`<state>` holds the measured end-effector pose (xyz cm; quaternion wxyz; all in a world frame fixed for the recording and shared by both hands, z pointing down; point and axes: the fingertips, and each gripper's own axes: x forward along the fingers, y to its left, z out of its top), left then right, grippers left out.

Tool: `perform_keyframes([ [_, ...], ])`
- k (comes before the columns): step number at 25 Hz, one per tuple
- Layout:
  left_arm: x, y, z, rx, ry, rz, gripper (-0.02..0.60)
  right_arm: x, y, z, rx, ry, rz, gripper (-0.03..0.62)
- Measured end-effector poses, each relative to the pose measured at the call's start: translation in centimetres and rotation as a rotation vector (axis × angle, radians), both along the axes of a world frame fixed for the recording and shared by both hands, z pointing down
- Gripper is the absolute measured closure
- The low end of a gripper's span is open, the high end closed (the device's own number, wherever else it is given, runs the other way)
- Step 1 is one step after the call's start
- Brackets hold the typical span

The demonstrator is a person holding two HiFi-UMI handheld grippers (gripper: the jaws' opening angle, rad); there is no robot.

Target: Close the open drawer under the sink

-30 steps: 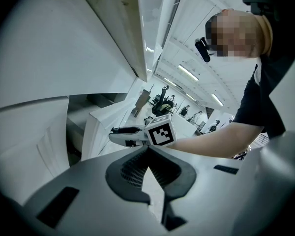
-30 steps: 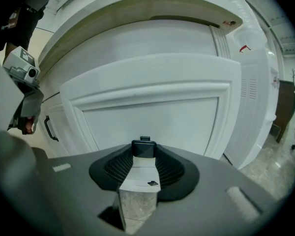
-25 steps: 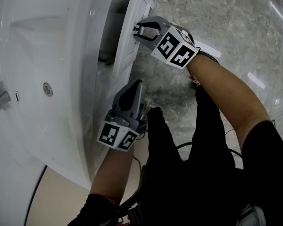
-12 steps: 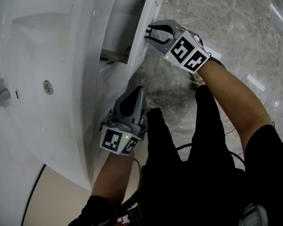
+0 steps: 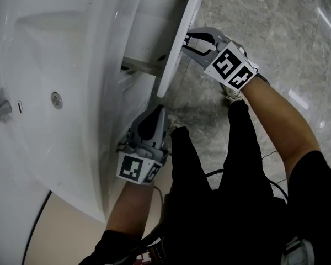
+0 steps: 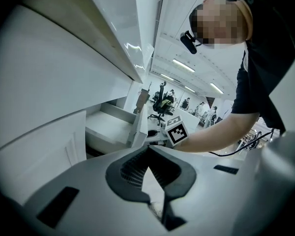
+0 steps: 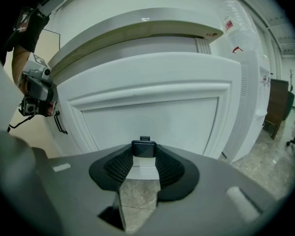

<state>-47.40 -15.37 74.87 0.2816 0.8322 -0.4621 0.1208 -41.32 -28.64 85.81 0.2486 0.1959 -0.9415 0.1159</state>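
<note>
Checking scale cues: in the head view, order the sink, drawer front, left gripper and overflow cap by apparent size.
1. sink
2-3. drawer front and left gripper: too close to rank, since the front shows edge-on as a narrow strip
4. overflow cap

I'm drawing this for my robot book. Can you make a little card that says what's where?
place: white sink above a grey marble floor
drawer: pulled out under the sink
right gripper: shut on the dark drawer handle
left gripper: shut, nothing in it, beside the cabinet front below the drawer
</note>
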Motion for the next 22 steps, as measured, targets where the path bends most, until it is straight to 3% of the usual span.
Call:
perform_keyframes([
  [22,1.5,0.4,-0.8,0.017,0.018,0.016,0.581,5.1,2.6,0.2,-0.007,0.03,0.014,0.456],
])
